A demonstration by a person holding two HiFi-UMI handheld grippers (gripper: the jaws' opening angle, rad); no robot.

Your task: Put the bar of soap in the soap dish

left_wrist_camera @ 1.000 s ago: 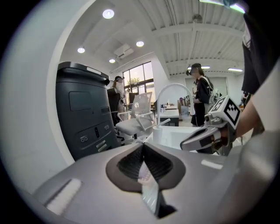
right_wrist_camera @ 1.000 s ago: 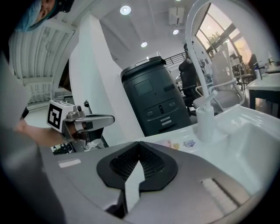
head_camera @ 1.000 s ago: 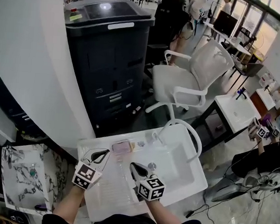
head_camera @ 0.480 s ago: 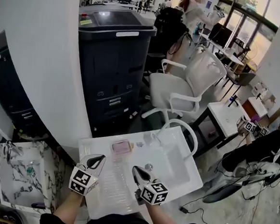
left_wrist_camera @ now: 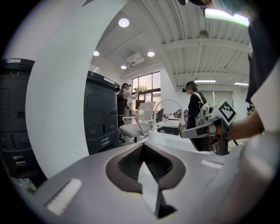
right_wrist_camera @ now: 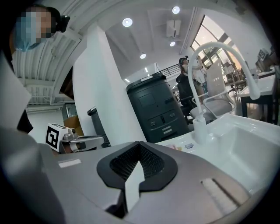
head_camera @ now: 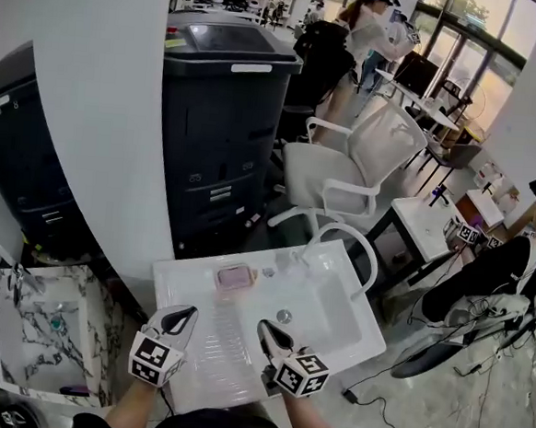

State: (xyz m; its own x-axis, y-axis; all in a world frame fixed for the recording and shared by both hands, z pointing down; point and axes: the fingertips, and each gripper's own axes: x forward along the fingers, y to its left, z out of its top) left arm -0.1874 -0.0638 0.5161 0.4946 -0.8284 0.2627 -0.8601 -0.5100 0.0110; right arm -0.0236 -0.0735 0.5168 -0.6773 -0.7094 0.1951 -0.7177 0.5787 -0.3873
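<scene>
Left claw and right claw are both shut with nothing between the jaws, hovering over the near part of the white bench. Further back, left of the tap, lies the pink bar of soap, seemingly already in the soap dish, though it is too small to be sure. I judge it stiff, light and slippery, so I would pinch it across its long sides.
</scene>
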